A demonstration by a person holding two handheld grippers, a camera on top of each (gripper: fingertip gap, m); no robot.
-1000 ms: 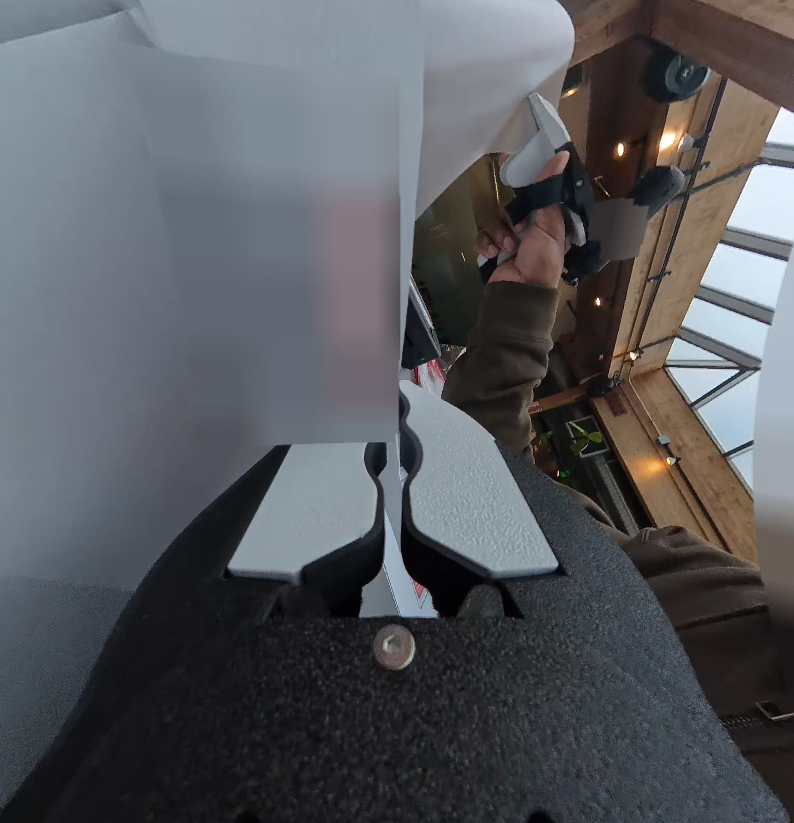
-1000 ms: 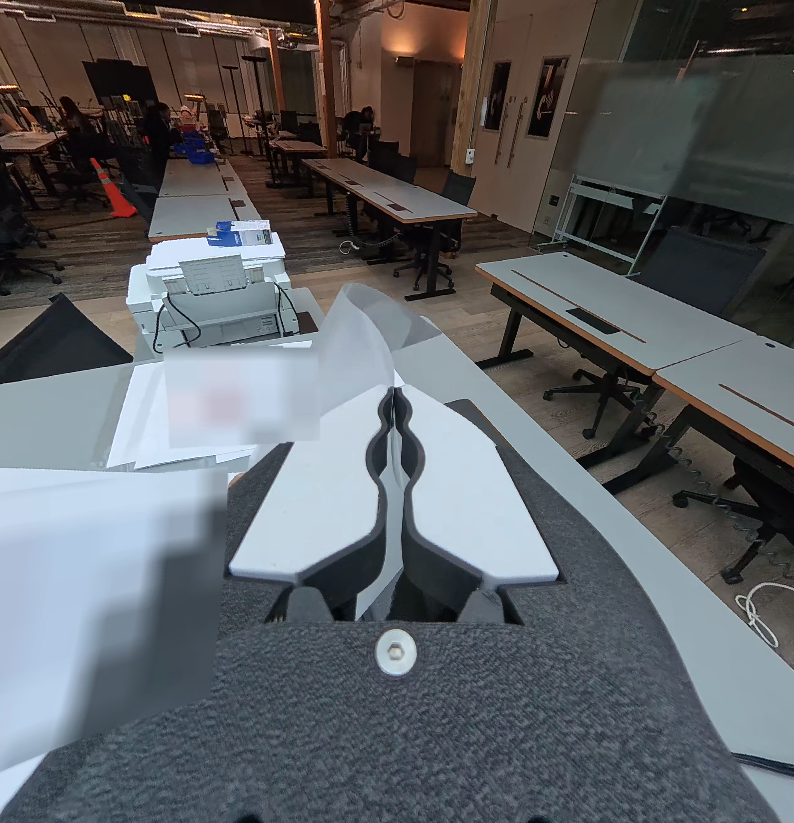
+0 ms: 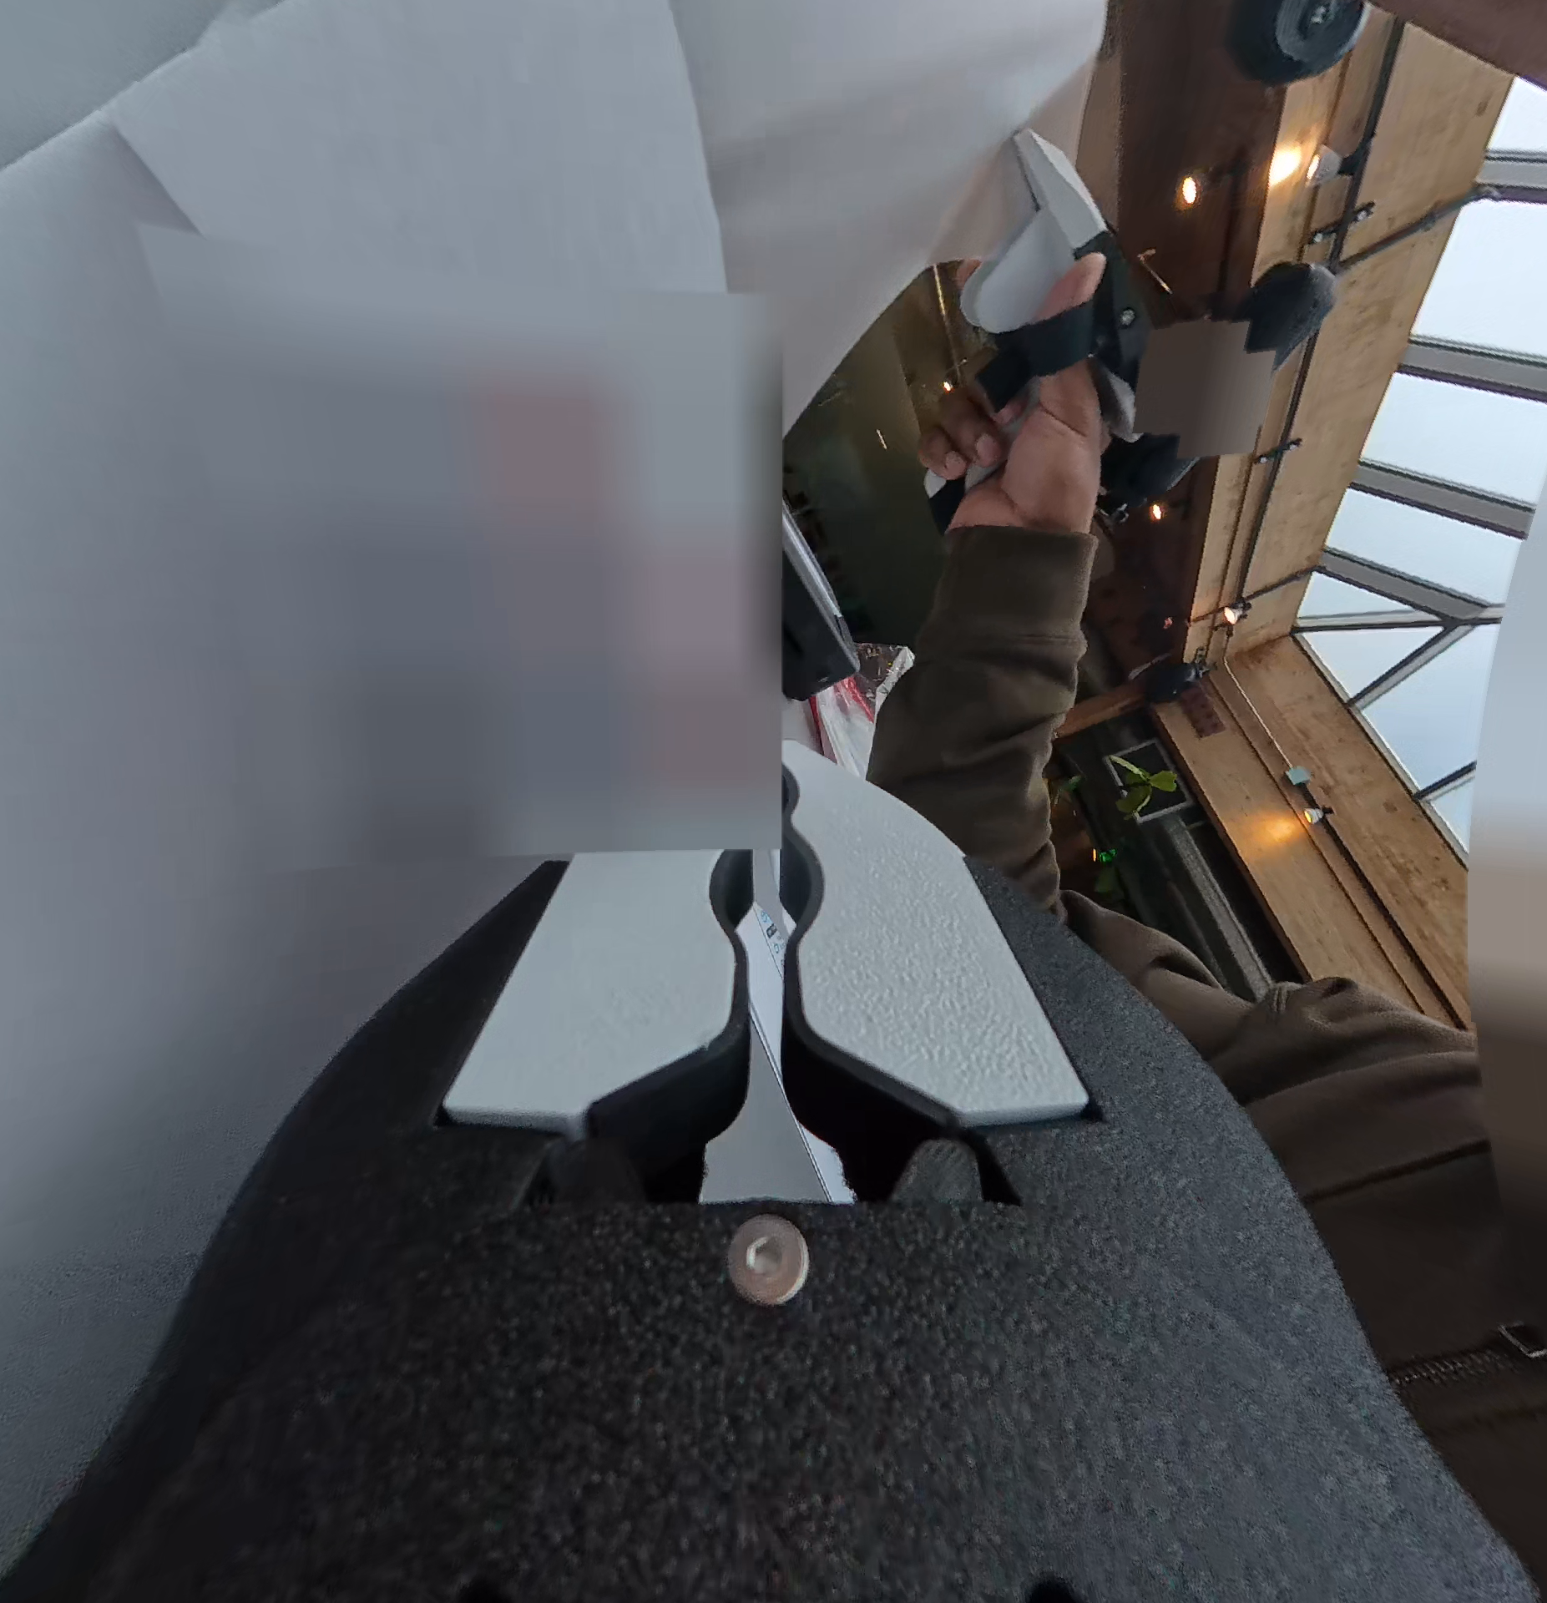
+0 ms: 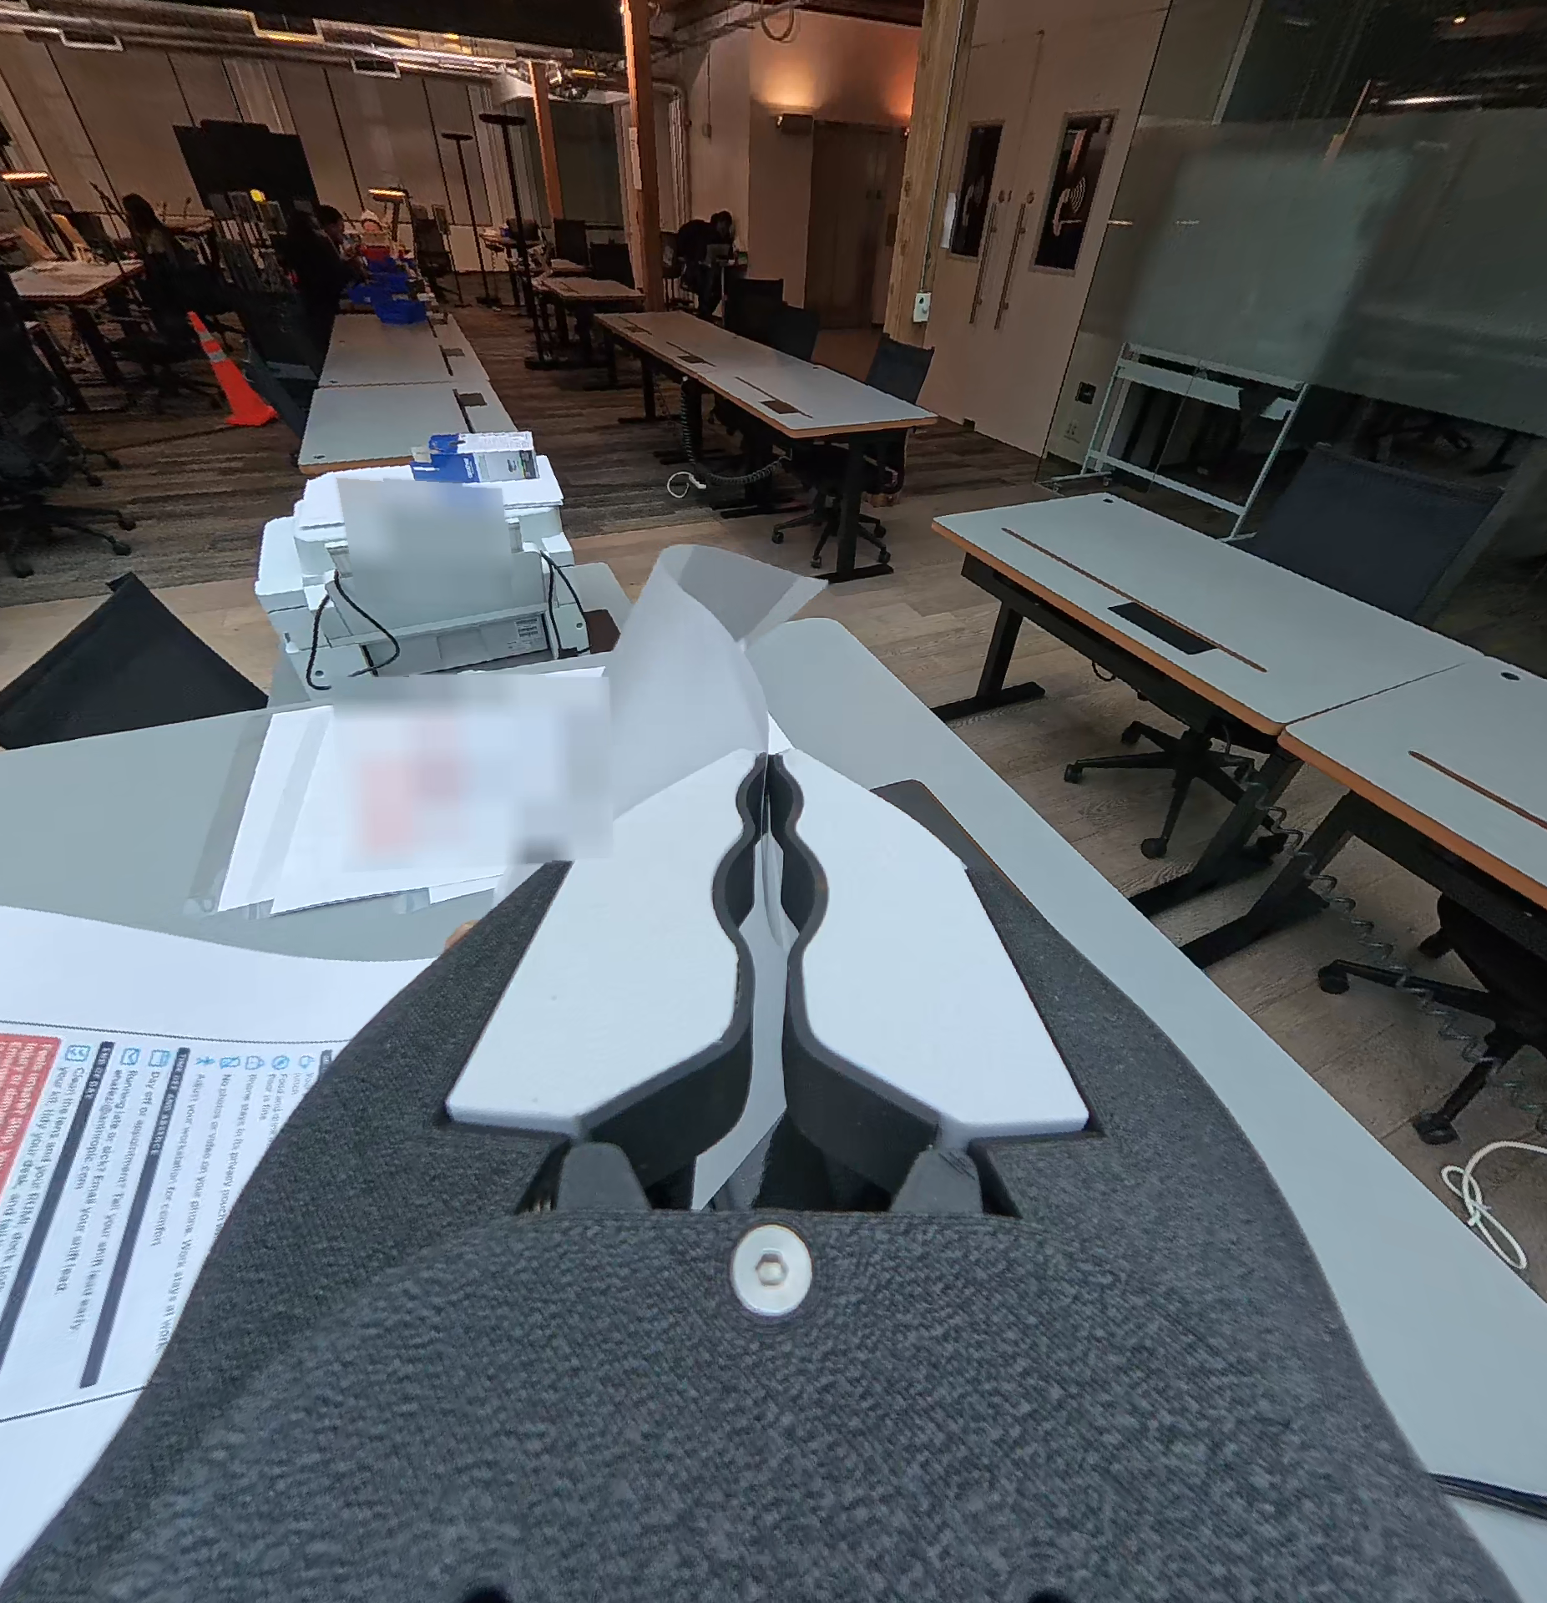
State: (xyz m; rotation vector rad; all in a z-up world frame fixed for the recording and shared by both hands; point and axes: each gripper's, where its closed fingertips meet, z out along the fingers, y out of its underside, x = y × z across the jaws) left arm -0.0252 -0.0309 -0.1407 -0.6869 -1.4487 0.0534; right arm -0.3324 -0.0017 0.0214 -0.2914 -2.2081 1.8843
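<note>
White sheet [image 4: 700,659] between both tongs [image 4: 765,768]

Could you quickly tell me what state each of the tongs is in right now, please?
Left tongs: shut on the large white paper sheet.
Right tongs: shut on the same sheet's curled edge.

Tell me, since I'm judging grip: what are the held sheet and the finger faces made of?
Sheet: thin white paper, apparently matte; it curls and light shows through. Finger faces: pale grey, pebbled, probably hard plastic, edged in black that looks like rubber or foam.
</note>
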